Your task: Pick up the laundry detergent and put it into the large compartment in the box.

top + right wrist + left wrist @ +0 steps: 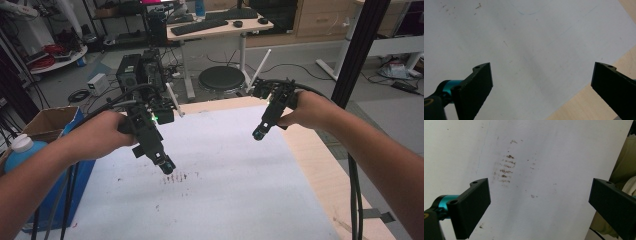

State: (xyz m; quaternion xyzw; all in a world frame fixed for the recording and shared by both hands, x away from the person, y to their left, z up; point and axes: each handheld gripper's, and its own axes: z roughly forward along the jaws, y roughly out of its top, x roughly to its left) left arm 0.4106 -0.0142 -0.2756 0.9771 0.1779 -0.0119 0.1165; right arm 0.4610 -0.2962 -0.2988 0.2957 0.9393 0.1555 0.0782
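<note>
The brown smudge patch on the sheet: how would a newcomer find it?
Start at the white sheet covering the wooden table. Look just below the left gripper: the brown smudge patch is a cluster of short streaks, denser than the few scattered specks nearby.

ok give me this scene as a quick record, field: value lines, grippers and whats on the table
left gripper: open, nothing between its jaws, held over the stains
right gripper: open, nothing between its jaws, held above the sheet
table: light wood, bare along its right edge
sheet: white, covers most of the table
stains: brownish streaks on the sheet
box: open cardboard, left of the table
bottle: blue, white cap, by the box
</note>
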